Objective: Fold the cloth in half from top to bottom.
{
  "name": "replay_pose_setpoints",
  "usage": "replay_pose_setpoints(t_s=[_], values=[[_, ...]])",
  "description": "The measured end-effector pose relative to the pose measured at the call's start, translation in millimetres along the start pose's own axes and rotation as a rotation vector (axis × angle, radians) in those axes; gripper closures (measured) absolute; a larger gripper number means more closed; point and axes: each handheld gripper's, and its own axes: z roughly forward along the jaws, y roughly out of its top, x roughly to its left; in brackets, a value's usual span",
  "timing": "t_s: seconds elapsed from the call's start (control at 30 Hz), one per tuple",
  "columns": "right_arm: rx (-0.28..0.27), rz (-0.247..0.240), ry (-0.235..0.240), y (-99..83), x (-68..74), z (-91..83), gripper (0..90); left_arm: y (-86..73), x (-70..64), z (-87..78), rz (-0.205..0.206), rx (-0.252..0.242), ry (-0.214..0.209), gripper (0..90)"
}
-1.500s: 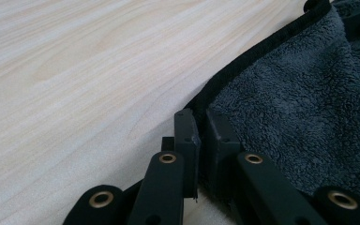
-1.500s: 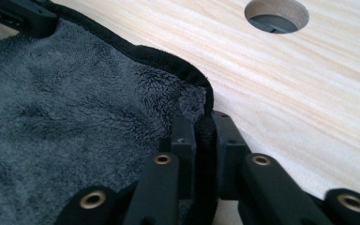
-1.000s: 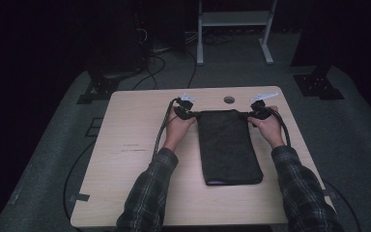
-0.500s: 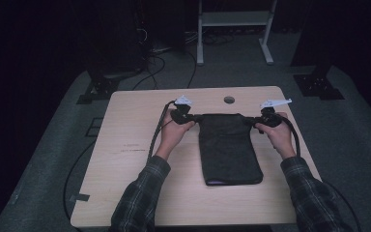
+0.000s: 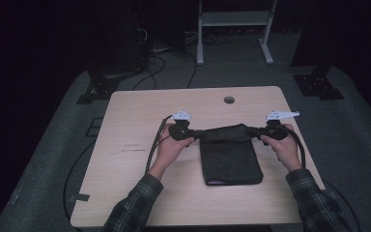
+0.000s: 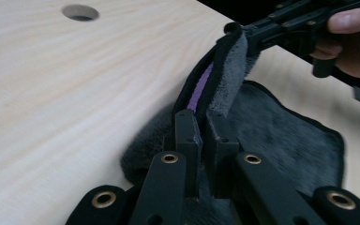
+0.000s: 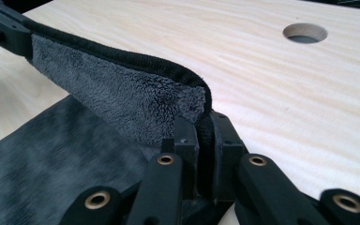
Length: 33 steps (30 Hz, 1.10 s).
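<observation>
From the high view, a dark towel [image 5: 231, 153] is lifted by its far edge over the table [image 5: 125, 193]. In the left gripper view, the left gripper [image 6: 201, 124] is clamped on one corner; in the right gripper view, the right gripper [image 7: 202, 129] on the other. The plush cloth sags, probably light and limp.

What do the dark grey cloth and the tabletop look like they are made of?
The dark grey cloth looks like plush microfibre or fleece: fuzzy matt pile, black stitched edging, and it folds limply between the grippers. The pale tabletop looks like wood or wood-grain laminate, smooth with fine streaks; which one is unclear.
</observation>
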Motion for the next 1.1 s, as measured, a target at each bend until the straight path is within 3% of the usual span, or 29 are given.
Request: replay_pose_setpoints(t_s=[0.53,0.83,1.03,1.1], values=[[-0.032,-0.026,0.035,-27.8,36.2,-37.7,81.9,-29.0,-36.8,-15.8,0.019,0.034,-0.087,85.0],[-0.004,-0.029,0.057,-49.2,49.1,-52.1,81.3,-44.3,-57.2,-14.9,0.043,0.089,-0.116,84.9],[0.054,-0.051,0.068,-62.9,55.2,-53.6,76.8,-56.3,-57.2,-9.8,0.051,0.160,-0.112,83.7],[0.058,-0.059,0.067,-65.6,56.7,-57.0,72.6,-55.7,-58.0,-12.3,0.049,0.150,-0.113,78.2]])
